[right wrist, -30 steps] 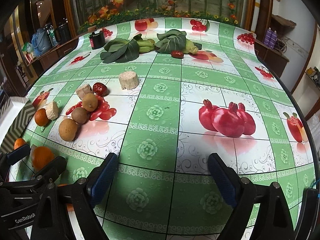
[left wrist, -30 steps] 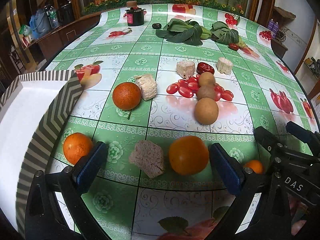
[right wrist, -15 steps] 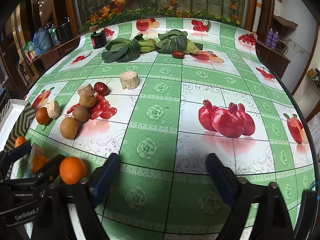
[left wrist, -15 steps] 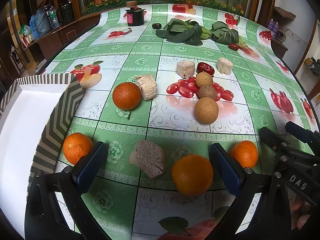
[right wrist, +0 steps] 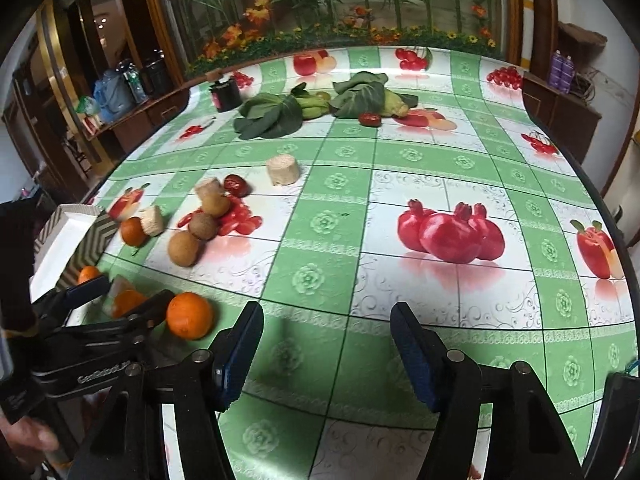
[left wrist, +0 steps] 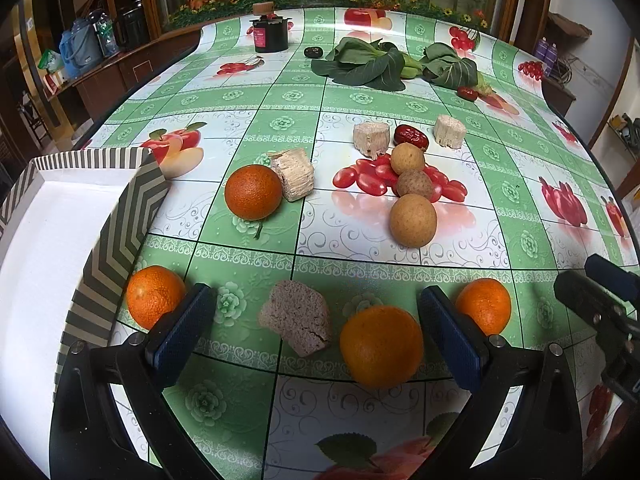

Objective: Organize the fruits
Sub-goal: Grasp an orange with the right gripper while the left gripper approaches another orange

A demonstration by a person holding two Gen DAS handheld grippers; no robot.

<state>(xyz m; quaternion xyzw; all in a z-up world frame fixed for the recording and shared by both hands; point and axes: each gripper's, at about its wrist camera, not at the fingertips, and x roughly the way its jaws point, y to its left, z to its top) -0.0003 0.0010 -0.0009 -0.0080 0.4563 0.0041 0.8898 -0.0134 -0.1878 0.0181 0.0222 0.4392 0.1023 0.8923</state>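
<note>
Your grippers both stand wide apart, gripping nothing.
Left to right along the table's near edge: the white tray at the left edge; an orange against its wall; your left gripper spread around a brown chunk and a second orange; a third orange; your right gripper over bare tablecloth.

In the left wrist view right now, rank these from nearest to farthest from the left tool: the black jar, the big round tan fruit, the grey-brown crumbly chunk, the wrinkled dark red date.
1. Grey-brown crumbly chunk, between the open left tool's fingers.
2. Big round tan fruit, mid-table, right of centre.
3. Wrinkled dark red date, farther back, between two pale blocks.
4. Black jar, at the far edge.
</note>
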